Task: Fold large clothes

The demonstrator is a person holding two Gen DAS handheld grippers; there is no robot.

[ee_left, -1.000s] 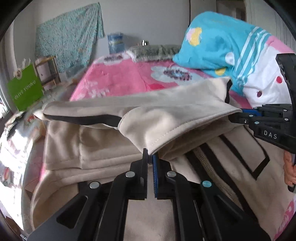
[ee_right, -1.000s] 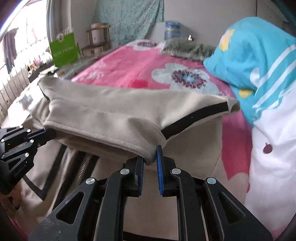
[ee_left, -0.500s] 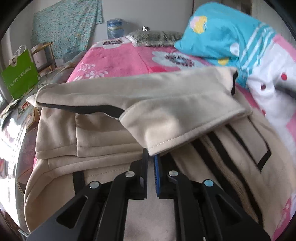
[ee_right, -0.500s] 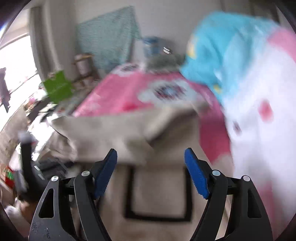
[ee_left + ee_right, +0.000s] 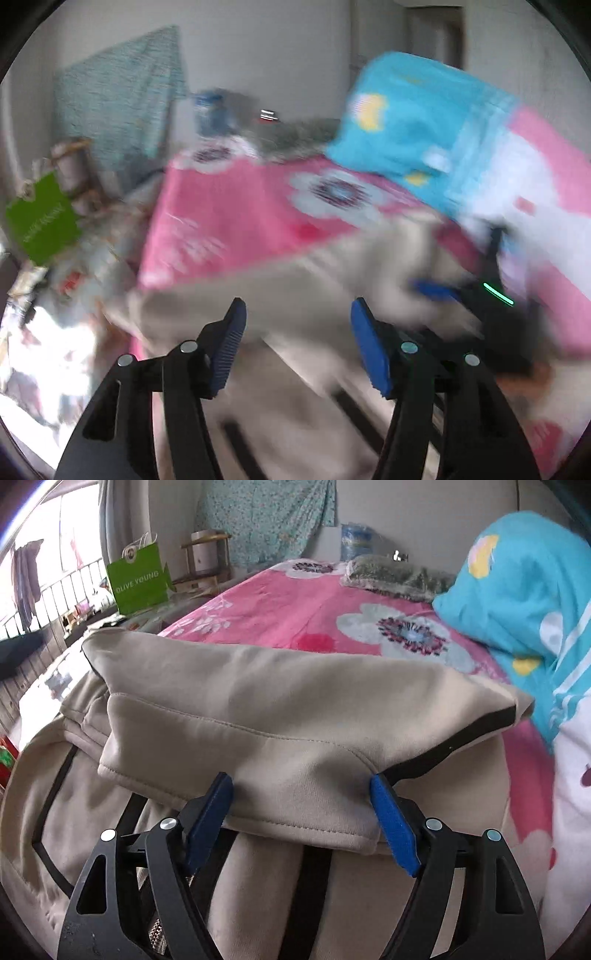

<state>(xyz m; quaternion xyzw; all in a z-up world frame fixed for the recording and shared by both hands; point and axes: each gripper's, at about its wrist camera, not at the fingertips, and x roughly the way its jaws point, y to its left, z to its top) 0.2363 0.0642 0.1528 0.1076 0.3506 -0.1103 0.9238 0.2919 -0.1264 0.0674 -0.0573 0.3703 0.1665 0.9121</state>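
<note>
Nearest in the right wrist view, the right gripper [image 5: 301, 812] has its jaws standing wide apart, after opening within the last second; the hem of the folded-over flap lies between the blue pads [image 5: 393, 830], but they do not press on it. The beige garment [image 5: 277, 720] lies spread on the bed [image 5: 280, 602], and this flap runs left to right across the view, just ahead of and partly over the jaw tips. Its black-trimmed corner [image 5: 480, 731] points to the far right, and the garment's lower layer with black stripes runs under the gripper.

In the left wrist view, heavily blurred, the left gripper [image 5: 295, 332] also has its jaws apart, having just been opening, with nothing clamped between them; the beige cloth lies beyond and below. The right gripper shows as a dark smear at the right of that view.

Judged from this, the right hand is the nearer to the flap's hem, and a further fold would likely call for taking an edge along the cloth's long left-to-right axis.

Farther off lie a blue quilt [image 5: 524, 590] on the right, a grey furry cushion [image 5: 399, 576] and a green paper bag [image 5: 138, 581] on the far left.
</note>
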